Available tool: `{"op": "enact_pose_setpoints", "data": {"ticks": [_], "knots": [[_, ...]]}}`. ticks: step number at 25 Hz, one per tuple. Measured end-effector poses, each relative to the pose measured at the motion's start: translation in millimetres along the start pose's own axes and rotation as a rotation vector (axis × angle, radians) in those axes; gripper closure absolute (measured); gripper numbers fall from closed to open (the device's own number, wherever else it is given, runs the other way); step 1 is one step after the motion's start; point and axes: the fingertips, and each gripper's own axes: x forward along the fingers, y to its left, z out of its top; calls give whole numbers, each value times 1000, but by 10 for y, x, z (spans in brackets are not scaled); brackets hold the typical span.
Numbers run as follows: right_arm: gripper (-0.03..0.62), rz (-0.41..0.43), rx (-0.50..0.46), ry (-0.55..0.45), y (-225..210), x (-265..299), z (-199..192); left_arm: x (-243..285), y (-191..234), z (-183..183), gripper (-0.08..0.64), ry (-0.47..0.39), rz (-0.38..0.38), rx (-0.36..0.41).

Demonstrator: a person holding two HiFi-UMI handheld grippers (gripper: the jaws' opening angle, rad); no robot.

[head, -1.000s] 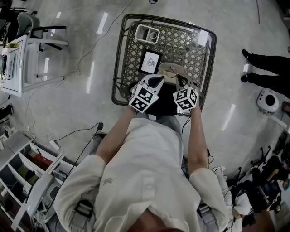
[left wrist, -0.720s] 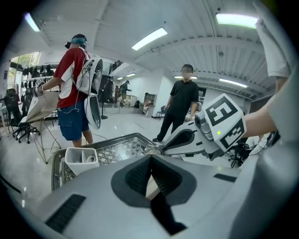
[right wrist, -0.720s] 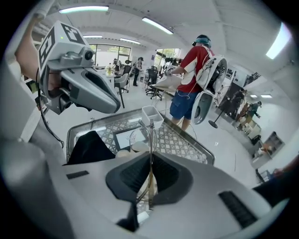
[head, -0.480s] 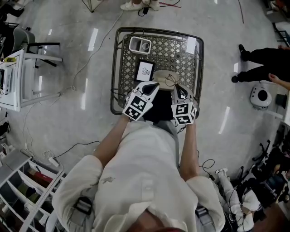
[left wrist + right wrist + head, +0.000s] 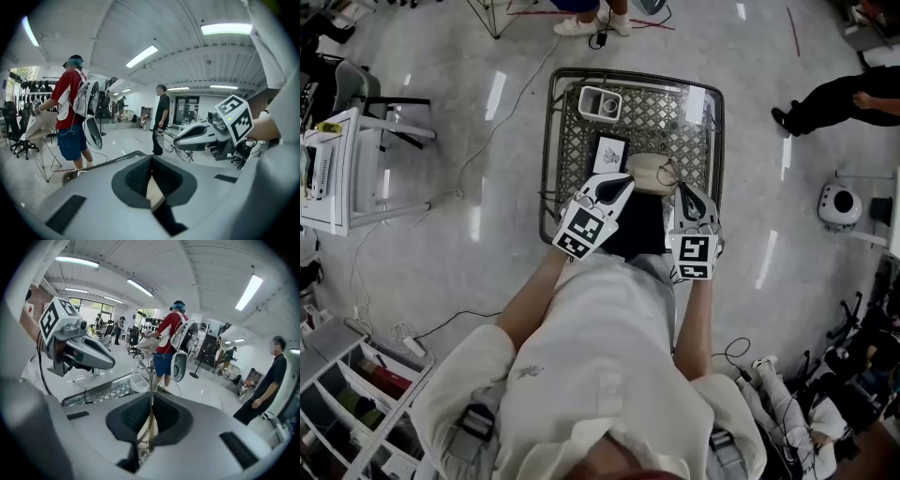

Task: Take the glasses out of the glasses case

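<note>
The beige glasses case (image 5: 645, 170) is held over the mesh table (image 5: 572, 141). My left gripper (image 5: 623, 180) is shut on it; in the left gripper view a beige sliver of the case (image 5: 153, 194) sits between the closed jaws. The right gripper (image 5: 682, 189) is shut on the thin-framed glasses (image 5: 171, 146), just right of the case. In the right gripper view the wire frame (image 5: 151, 373) rises from the closed jaws. Each gripper shows in the other's view: the right gripper (image 5: 180, 140) and the left gripper (image 5: 110, 364).
On the table lie a white tray (image 5: 600, 101) at the far left corner and a black card with white print (image 5: 610, 153). A person in a red shirt (image 5: 70, 112) and one in black (image 5: 161, 117) stand beyond the table. A white desk (image 5: 328, 159) stands at the left.
Both grippers have come up from the table toward the camera, carrying the case and the glasses. The right gripper has rolled, so its marker cube now faces the camera more squarely.
</note>
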Motion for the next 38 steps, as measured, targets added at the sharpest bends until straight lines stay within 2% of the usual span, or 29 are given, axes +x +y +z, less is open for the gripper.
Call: {"op": "enact_pose_setpoints", "data": {"ticks": [9,20,38], "knots": [[574,-47,3,-156,26,-339,580,-333,67,368,548,-89,40,32],[574,-63,23,-260,9,-641,901,-494,-10,694,548,-161,50,64],[574,-61,20,-302,-66,-718,1082,-490,-53,834,548,-184,58,78]]}}
